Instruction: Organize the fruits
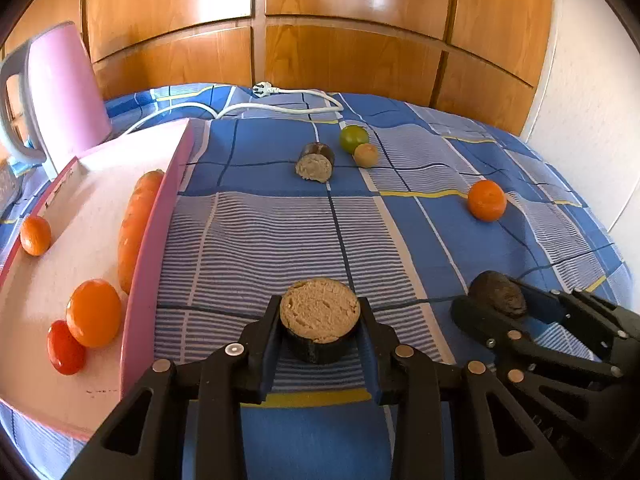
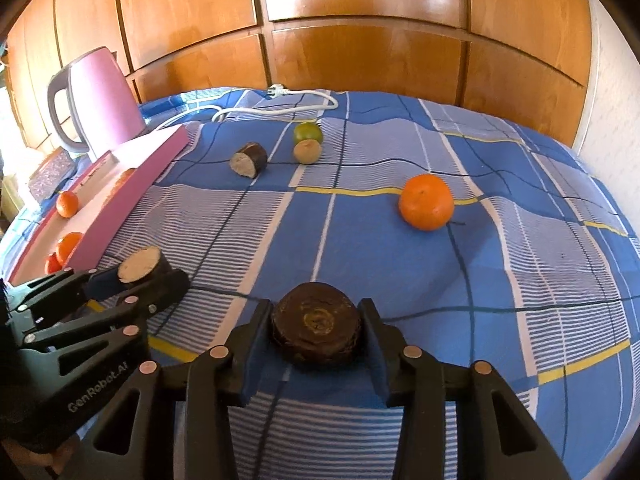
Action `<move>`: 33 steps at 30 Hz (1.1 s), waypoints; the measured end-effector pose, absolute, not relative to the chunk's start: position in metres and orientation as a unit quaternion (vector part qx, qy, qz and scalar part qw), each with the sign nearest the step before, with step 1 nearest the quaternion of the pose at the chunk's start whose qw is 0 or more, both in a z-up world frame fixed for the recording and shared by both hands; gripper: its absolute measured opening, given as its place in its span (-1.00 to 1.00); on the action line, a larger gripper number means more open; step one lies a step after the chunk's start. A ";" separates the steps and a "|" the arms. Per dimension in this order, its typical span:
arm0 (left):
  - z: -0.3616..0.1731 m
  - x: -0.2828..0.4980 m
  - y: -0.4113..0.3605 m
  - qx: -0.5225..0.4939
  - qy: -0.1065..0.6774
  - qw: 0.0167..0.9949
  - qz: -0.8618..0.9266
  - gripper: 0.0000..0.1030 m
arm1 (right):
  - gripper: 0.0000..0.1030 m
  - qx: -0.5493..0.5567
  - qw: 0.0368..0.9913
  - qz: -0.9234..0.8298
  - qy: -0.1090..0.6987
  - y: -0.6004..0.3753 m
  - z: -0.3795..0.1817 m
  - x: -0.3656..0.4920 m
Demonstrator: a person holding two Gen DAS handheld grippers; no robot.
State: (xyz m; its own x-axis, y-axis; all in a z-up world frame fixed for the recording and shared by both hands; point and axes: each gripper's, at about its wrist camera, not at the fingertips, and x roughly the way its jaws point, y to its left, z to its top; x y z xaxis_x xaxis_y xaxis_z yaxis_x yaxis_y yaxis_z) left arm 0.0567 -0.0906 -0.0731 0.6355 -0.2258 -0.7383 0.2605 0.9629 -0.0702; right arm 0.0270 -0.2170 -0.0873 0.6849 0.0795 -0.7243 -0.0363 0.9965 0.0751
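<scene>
Currently both grippers hold a piece each. Left gripper (image 1: 320, 316) is clamped on a dark-skinned cut fruit chunk with a pale tan face (image 1: 319, 312), held low over the blue checked bedspread (image 1: 248, 240), just beside the right wall of the pink-rimmed white tray (image 1: 148, 240). Right gripper (image 2: 316, 332) grips a dark brown round end piece (image 2: 316, 326), near the bedspread's front edge.

Done, by my read: the tray holds a long orange carrot (image 1: 136, 224), two orange tangerines (image 1: 94, 313) (image 1: 35, 235) and a red tomato (image 1: 64, 347).

Left: both held chunks, a third dark cut chunk (image 1: 316, 162), a green lime (image 1: 353, 139) and a small tan round fruit (image 1: 365, 155) toward the far edge, and a loose orange tangerine (image 1: 487, 200) toward the right edge. Roughly half done.
</scene>
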 end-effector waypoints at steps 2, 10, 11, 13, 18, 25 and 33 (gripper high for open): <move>-0.072 0.055 -0.089 0.016 0.408 0.902 -0.138 -0.33 | -0.15 0.031 0.916 0.040 0.398 -0.213 -0.086 0.026; -0.063 0.050 -0.081 -0.006 0.410 0.901 -0.144 -0.33 | -0.16 0.040 0.912 0.054 0.404 -0.207 -0.082 0.026; -0.061 0.049 -0.080 -0.009 0.410 0.901 -0.145 -0.33 | -0.16 0.039 0.912 0.055 0.404 -0.207 -0.082 0.026; -0.057 0.048 -0.077 -0.015 0.406 0.902 -0.146 -0.33 | -0.16 0.040 0.912 0.057 0.404 -0.206 -0.080 0.026; -0.037 0.045 -0.064 -0.028 0.384 0.912 -0.142 -0.33 | -0.16 0.039 0.914 0.065 0.398 -0.202 -0.070 0.029; -0.013 0.047 -0.030 -0.054 0.362 0.924 -0.110 -0.33 | -0.16 0.013 0.917 0.101 0.387 -0.178 -0.051 0.040; -0.002 0.057 0.034 -0.086 0.353 0.931 -0.029 -0.33 | -0.16 0.001 0.908 0.156 0.388 -0.139 -0.038 0.058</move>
State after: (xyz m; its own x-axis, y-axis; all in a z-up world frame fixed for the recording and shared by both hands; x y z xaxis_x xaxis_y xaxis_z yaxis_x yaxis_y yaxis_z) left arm 0.0572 0.0336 -0.0024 0.7488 -0.1142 -0.6529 -0.0071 0.9836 -0.1801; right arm 0.0579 -0.1385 -0.0377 0.6506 0.2843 -0.7042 -0.2835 0.9512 0.1221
